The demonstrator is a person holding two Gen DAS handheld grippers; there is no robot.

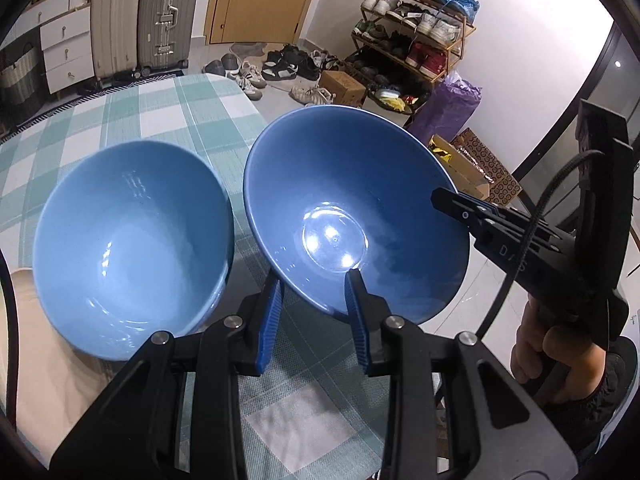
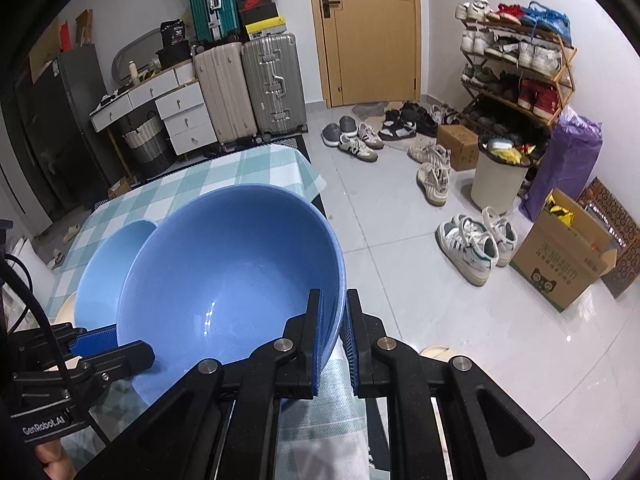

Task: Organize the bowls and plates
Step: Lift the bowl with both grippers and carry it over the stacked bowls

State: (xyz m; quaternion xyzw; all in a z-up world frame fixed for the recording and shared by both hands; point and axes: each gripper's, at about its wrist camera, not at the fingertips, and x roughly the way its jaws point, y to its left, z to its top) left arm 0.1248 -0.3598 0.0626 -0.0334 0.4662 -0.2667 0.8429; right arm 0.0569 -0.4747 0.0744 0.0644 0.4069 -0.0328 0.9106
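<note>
Nearest the lens, the right gripper [image 2: 343,334] pinches the rim of the dark bowl [image 2: 236,276], one blue pad inside the wall and one outside, jaws narrow on the thin ceramic; this edge grip probably lets the bowl be carried tilted and clear of the table. The left gripper [image 1: 314,312] stands with jaws wide, straddling the near rim of the same bowl [image 1: 352,208]: its right finger [image 1: 358,304] lies inside the rim, its left finger [image 1: 272,308] outside, and no clamping shows, so it appears to steady or be about to take the bowl rather than bear it. The dark bowl is held tipped above the table edge, just beside the pale bowl [image 1: 132,248], which sits to its left; whether the two rims touch cannot be told. In the right wrist view the pale bowl [image 2: 116,268] shows partly behind the dark one and seems to rest on a cream plate [image 2: 64,312], of which only a sliver is seen. Judged from this layout, the step in hand is nesting the dark bowl into the pale one, and a tilted, rim-held bowl could slip if the pinch loosens. Beneath lies a table [image 1: 132,112] under a teal-and-white checked cloth. Beyond, on a grey tiled floor, are scattered shoes [image 2: 468,240], a cardboard box [image 2: 560,264], a bin [image 2: 500,176], a shoe rack [image 2: 520,60], suitcases [image 2: 248,88], white drawers [image 2: 180,112] and a wooden door [image 2: 368,28].
</note>
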